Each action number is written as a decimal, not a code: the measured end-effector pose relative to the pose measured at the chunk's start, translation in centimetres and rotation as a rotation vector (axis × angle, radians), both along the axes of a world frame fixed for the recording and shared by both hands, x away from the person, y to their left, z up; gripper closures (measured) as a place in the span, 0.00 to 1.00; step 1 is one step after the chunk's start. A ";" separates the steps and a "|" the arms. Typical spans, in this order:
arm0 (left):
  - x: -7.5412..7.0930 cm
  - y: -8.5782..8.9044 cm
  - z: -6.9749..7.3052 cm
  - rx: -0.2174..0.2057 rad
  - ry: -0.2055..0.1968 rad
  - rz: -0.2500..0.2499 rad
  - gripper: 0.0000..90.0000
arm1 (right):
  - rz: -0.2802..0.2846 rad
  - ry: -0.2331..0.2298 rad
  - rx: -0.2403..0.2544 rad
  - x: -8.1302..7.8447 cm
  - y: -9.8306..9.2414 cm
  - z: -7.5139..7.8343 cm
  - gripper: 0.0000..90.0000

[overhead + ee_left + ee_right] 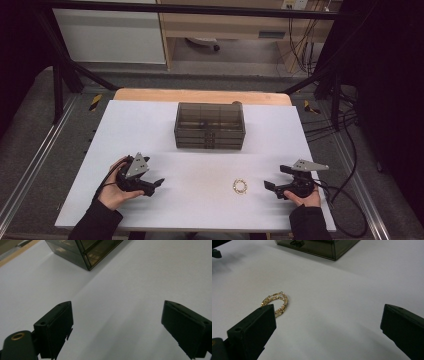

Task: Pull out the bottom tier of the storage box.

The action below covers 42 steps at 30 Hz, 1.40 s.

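The right gripper stood wide open and held nothing; the gold bracelet lay coiled on the white table just to its left, near it. The left gripper, also open and empty, was farther away. Behind stood the smoky drawer box.

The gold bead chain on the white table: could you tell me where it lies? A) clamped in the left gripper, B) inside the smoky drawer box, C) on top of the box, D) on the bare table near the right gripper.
D: the gold bead chain lies coiled on the white table, just ahead of the open right gripper and apart from the drawer box.
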<state>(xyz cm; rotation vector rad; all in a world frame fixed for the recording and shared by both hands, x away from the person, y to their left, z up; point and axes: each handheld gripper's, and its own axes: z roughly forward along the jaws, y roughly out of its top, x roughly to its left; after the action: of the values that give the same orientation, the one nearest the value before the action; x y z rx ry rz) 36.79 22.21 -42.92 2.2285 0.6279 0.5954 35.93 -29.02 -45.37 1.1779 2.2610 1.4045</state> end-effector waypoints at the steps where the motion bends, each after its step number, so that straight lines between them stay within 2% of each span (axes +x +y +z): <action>1: 0.0 0.0 0.0 0.000 0.000 0.000 0.12 | 0.000 0.000 0.000 0.0 0.0 0.0 0.01; 16: 0.4 -3.1 0.3 0.120 -0.089 -0.040 0.11 | -0.002 0.000 -0.006 0.0 0.0 0.0 0.01; 30: 0.7 -4.9 0.0 0.177 -0.142 -0.063 0.11 | -0.003 0.000 -0.009 0.0 0.0 0.0 0.01; 37: 0.9 -6.1 0.0 0.213 -0.181 -0.074 0.11 | 0.000 -0.002 -0.010 0.0 0.0 0.0 0.01; 42: 1.1 -6.6 -0.1 0.224 -0.198 -0.080 0.11 | 0.000 0.000 -0.009 0.0 0.0 0.0 0.01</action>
<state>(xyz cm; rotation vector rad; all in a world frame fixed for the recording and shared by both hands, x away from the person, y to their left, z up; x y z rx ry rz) 37.85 15.58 -43.04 2.3494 0.3848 0.8692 35.90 -29.00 -45.38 1.1757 2.2648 1.3926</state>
